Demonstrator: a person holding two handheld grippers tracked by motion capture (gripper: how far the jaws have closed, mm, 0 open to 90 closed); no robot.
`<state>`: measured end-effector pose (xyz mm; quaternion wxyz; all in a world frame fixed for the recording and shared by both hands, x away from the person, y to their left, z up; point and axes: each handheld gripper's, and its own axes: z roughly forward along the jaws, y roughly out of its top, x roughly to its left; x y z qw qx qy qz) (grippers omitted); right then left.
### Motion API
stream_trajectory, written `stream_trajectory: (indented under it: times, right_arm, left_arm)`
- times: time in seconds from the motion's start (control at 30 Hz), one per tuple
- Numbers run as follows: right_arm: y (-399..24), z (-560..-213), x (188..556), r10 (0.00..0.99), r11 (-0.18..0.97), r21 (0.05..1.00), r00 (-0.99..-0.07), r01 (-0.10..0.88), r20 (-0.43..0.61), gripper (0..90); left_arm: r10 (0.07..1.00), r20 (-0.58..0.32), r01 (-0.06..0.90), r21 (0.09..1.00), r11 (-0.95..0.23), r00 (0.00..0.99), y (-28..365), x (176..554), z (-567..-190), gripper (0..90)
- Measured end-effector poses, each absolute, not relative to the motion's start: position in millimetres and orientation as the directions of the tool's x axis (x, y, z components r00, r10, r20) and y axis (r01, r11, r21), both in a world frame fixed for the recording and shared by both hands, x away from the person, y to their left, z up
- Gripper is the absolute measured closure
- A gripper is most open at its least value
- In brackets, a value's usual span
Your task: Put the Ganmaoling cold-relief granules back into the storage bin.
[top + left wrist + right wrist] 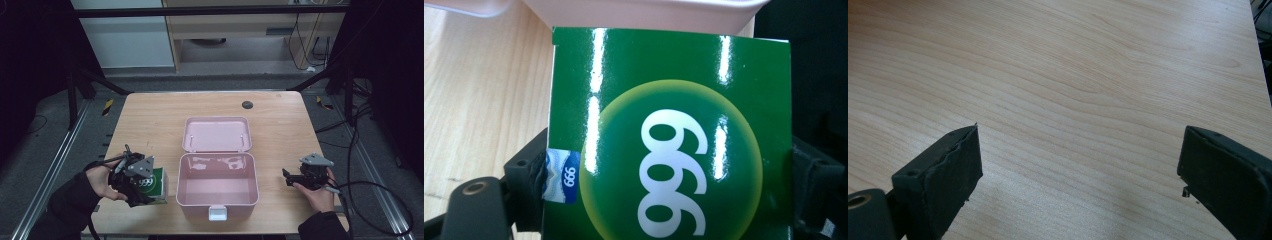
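- One green box [669, 140], pinched across its sides by the left gripper [134, 176], sits left of the open pink case [218, 200].
- Light, glossy cardboard: likely slippery, crushable; gentle side grip suits.
- Right gripper [1080, 175]: jaws spread over bare surface [1073, 75].

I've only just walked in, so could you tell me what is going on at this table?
A person works with a tool in each hand. The left tool grips a green box marked 999, just left of an open, empty pink case. The right tool rests open over bare table to the case's right, holding nothing.
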<state>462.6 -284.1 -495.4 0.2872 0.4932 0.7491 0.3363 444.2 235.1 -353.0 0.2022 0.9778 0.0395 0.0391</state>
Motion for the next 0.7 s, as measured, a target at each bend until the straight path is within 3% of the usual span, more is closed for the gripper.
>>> stream_trajectory:
  times: [0.7]
  right_arm:
    - [-284.3, -495.8, 463.1, 0.93, 0.295, 0.785, -0.353, 0.545, -0.105, 4.2]
  left_arm:
    - [0.074, 0.062, 0.04, 0.433, -0.9, 0.995, 226.3, 454.4, -312.7, 14.1]
